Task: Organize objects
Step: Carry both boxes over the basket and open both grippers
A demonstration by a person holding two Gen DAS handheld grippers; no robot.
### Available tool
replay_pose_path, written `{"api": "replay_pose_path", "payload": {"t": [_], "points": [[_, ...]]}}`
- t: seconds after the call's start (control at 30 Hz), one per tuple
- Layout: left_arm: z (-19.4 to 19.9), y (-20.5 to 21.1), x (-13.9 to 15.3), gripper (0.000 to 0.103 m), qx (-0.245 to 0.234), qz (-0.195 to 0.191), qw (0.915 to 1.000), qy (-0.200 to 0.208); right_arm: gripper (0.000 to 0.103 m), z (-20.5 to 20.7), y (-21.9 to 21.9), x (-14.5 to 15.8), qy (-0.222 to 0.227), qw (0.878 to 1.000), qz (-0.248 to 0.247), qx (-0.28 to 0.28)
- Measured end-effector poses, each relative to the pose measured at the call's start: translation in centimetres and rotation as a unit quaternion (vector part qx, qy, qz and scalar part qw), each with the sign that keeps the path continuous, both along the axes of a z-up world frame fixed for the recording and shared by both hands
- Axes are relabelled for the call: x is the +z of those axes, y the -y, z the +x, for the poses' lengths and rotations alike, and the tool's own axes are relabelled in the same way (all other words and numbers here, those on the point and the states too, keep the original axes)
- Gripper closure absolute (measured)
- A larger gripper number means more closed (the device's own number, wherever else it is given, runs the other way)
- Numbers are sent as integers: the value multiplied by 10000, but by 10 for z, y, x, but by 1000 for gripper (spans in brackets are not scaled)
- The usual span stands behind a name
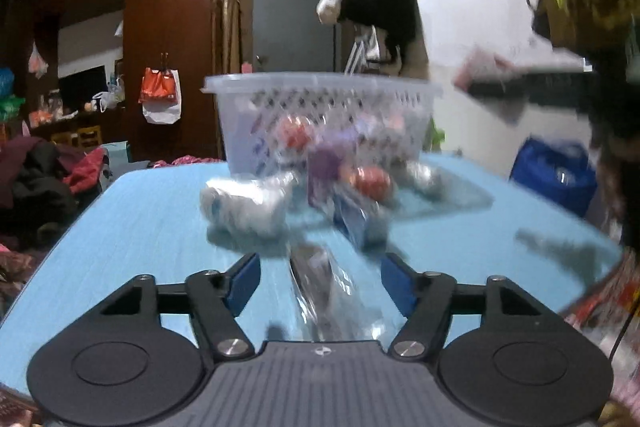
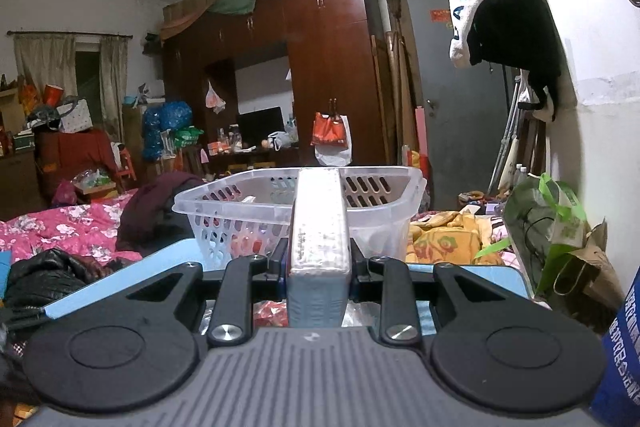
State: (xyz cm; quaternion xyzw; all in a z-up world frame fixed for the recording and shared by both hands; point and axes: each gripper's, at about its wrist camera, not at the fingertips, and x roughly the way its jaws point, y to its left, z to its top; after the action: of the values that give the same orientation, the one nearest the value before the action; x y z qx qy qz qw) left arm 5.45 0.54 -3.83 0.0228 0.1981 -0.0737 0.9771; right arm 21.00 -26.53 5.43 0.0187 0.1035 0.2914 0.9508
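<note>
A clear plastic basket (image 1: 320,107) stands at the far side of the blue table (image 1: 140,219), with several small packets inside. Before it lie a white roll (image 1: 248,203), a red-and-purple packet (image 1: 356,183) and a blue-white box (image 1: 360,227). My left gripper (image 1: 320,281) is open, low over the table, with a clear plastic-wrapped item (image 1: 324,291) lying between its blue pads. My right gripper (image 2: 319,259) is shut on a silver-grey box (image 2: 319,227), held above the table in front of the basket (image 2: 304,203). The left view is blurred.
The right gripper shows blurred at the upper right of the left wrist view (image 1: 532,87). A bed with pink bedding (image 2: 72,227) and dark clothes lies left of the table. A green bag (image 2: 548,219) and blue bag (image 2: 624,339) stand at the right. A wardrobe (image 2: 320,67) is behind.
</note>
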Motion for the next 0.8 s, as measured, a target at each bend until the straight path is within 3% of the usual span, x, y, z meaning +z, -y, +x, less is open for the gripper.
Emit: {"api": "replay_pose_path", "payload": {"t": [0.03, 0.07, 0.2, 0.3, 0.43, 0.53, 0.57, 0.6, 0.67, 0.73, 0.8], "points": [[3, 1, -3, 70, 4, 19, 10000, -33, 73, 0, -1, 0, -11, 10000, -19, 12], [4, 1, -2, 73, 58, 11, 10000, -21, 73, 0, -1, 0, -14, 10000, -27, 19], [9, -3, 15, 75, 28, -89, 9997, 225, 73, 1, 0, 9, 85, 10000, -49, -2], [30, -9, 55, 74, -76, -151, 9977, 657, 73, 13, -5, 27, 154, 9999, 36, -31], [105, -14, 118, 74, -82, -364, 9953, 889, 73, 50, -37, 48, 186, 9984, -358, -405], [165, -10, 139, 73, 4, -384, 9962, 781, 73, 82, -59, 51, 13, 9970, -566, -526], [179, -9, 139, 70, 58, -418, 9962, 758, 71, 91, -65, 50, -29, 9960, -636, -621], [191, -8, 136, 59, 89, -384, 9967, 715, 70, 97, -70, 48, -36, 9950, -707, -700], [206, -6, 125, 35, 164, -230, 9977, 608, 33, 106, -76, 42, -91, 9936, -830, -762], [195, -11, 115, 35, 267, -245, 9966, 743, 16, 99, -77, 35, 69, 9919, -965, -821], [174, -20, 111, 32, 147, -451, 9951, 862, 8, 81, -69, 32, 256, 9918, -926, -847]]}}
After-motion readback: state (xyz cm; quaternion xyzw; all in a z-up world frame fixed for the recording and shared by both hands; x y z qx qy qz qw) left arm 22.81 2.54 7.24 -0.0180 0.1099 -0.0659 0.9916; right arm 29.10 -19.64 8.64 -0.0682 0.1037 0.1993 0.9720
